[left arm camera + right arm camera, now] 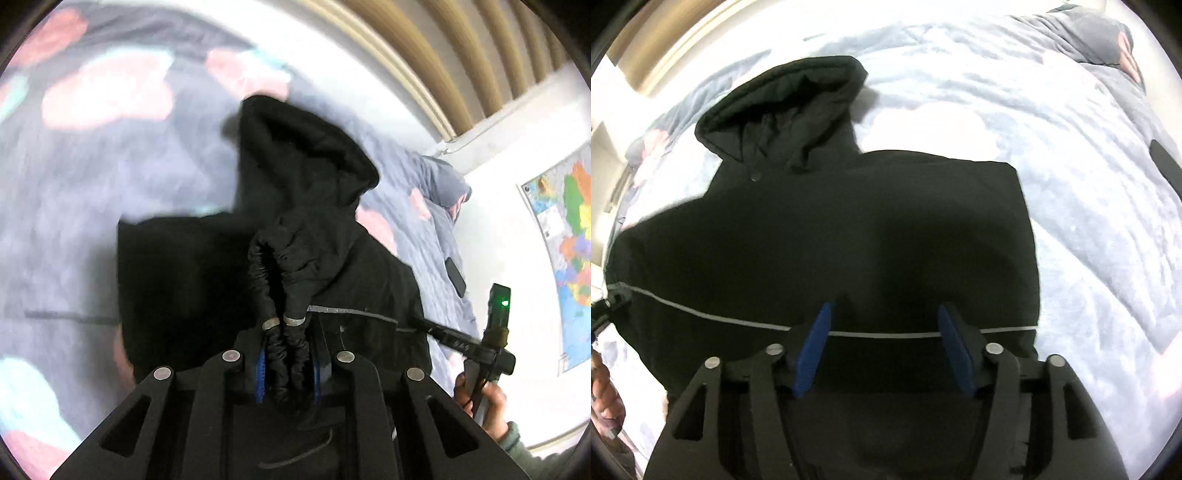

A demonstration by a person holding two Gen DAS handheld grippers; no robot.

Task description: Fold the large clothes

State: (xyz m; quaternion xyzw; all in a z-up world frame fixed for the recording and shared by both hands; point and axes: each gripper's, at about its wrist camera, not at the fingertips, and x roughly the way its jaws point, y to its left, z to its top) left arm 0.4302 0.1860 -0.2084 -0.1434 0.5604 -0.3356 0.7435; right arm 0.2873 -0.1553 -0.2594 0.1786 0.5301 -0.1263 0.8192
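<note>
The black hoodie (849, 229) is lying spread on the bed (1089, 229), hood toward its far edge. The left tongs (286, 369) are pinching a bunched sleeve cuff; the right tongs (882, 347) are hovering parted, empty, over the hem stripe. The sleeve fold is under way; next, carrying the cuff across the body.

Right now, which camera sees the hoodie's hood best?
The right wrist view: the hood lies open and sharp on the bedspread. In the left wrist view it is blurred, and partly hidden behind the bunched black fabric clamped in the left gripper.
</note>
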